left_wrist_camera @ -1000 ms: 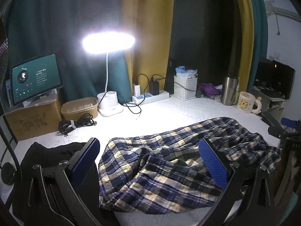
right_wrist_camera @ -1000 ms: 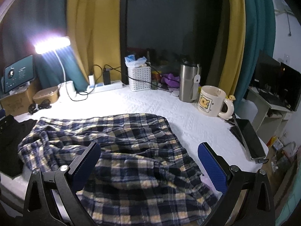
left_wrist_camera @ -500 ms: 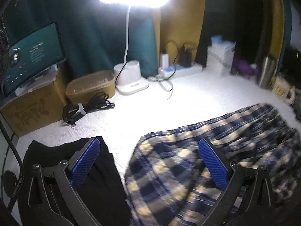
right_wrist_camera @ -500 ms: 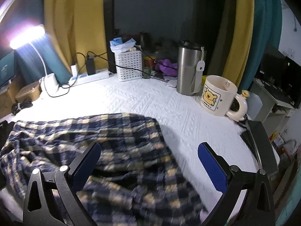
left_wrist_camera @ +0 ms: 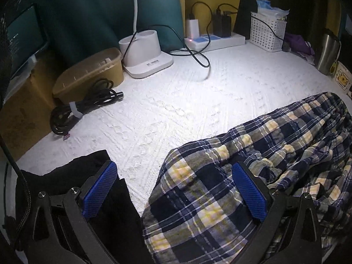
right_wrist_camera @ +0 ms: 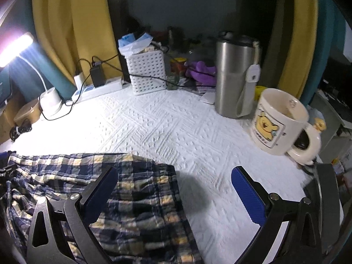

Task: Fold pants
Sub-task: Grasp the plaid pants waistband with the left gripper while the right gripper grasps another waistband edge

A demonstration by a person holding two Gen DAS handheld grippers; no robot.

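The plaid pants [left_wrist_camera: 253,176] lie crumpled on the white-covered table [left_wrist_camera: 187,101]; soft, light, floppy cloth, best pinched at an edge or waistband. Left gripper [left_wrist_camera: 176,191] and right gripper [right_wrist_camera: 173,194] both gape, holding nothing

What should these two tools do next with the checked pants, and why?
Probably lower and close on the cloth. Both the left tool and right tool are open and empty, each over one end of the plaid pants, which lie rumpled and unfolded on the white cover.
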